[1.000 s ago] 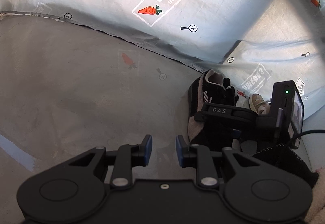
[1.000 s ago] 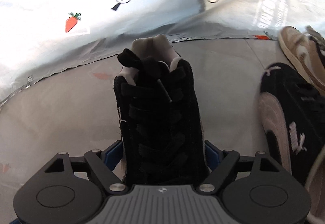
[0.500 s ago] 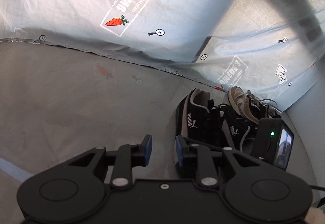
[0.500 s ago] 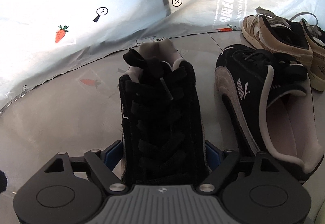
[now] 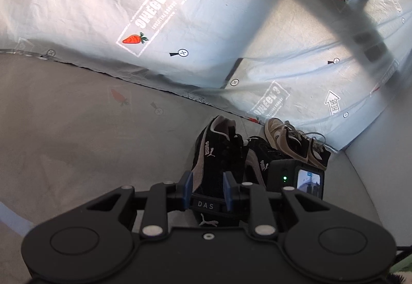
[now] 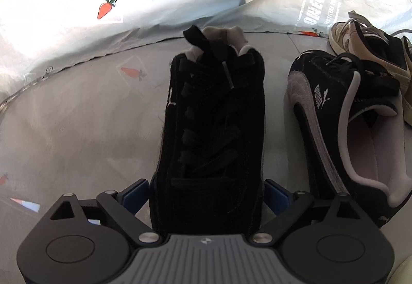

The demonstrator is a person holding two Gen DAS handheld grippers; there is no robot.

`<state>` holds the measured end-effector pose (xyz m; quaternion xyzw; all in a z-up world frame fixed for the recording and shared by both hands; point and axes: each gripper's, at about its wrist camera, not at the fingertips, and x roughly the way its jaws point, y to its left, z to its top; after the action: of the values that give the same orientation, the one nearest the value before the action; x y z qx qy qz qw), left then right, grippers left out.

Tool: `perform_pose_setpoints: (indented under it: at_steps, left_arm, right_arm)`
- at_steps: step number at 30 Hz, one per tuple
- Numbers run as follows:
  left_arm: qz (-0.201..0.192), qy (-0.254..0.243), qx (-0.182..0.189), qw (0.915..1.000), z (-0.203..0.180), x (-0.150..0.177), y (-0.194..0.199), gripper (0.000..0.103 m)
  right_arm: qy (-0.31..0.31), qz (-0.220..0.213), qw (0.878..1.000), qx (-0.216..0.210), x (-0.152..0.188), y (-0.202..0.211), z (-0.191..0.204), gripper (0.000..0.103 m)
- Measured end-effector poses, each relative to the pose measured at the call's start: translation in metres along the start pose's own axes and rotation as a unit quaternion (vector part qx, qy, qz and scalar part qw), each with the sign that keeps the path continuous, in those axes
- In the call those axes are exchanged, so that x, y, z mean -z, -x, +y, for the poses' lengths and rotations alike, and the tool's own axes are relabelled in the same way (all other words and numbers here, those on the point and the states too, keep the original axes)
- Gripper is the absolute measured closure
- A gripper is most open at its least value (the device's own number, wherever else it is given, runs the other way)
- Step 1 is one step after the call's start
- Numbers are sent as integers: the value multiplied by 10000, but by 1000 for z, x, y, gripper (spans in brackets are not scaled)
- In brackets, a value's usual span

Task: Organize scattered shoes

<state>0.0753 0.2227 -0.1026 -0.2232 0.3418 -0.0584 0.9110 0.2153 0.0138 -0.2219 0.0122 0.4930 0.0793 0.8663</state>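
A black suede shoe [image 6: 213, 129] stands on the grey floor, its toe pointing away. My right gripper [image 6: 206, 196] straddles its heel end; its jaws are opening and the blue pads [image 6: 135, 197] stand just off the shoe's sides. The matching black shoe [image 6: 334, 116] lies close on the right, tipped onto its side. A tan pair [image 6: 368, 52] sits behind it by the wall. My left gripper [image 5: 207, 192] hovers above and behind, jaws a narrow gap apart with nothing between them. Below it are the black shoe [image 5: 216, 150] and the right gripper's camera [image 5: 296, 178].
A white plastic sheet [image 5: 206, 13] printed with carrots and markers rises as a wall behind the shoes. It meets a second wall in a corner [image 5: 342, 150] right of the tan pair. Grey floor [image 5: 77, 129] stretches to the left.
The right gripper brought the black shoe beside its mate, and its pads have spread off the shoe's sides. The left gripper rose and swung until the shoes sat under its fingers.
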Motion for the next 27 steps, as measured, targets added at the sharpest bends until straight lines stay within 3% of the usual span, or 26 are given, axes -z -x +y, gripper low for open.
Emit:
perform_pose_setpoints:
  at_steps: [4, 11, 18, 22, 27]
  left_arm:
    - [70, 193, -128, 9997, 11, 11, 16, 78]
    - [216, 378, -63, 9990, 38, 11, 13, 78]
    - [172, -71, 231, 9996, 34, 1, 15, 78]
    - [97, 117, 259, 9995, 34, 1, 15, 78]
    - [273, 154, 318, 9990, 34, 8, 10, 78]
  right_arm:
    - [253, -33, 9997, -17, 9, 3, 0, 7]
    - [64, 50, 9999, 99, 9, 4, 3, 6]
    - [-36, 32, 9995, 308, 15, 5, 11, 6]
    - [-37, 50, 9998, 202, 18, 10, 10, 7]
    - [-47, -315, 9995, 87, 14, 31, 8, 7]
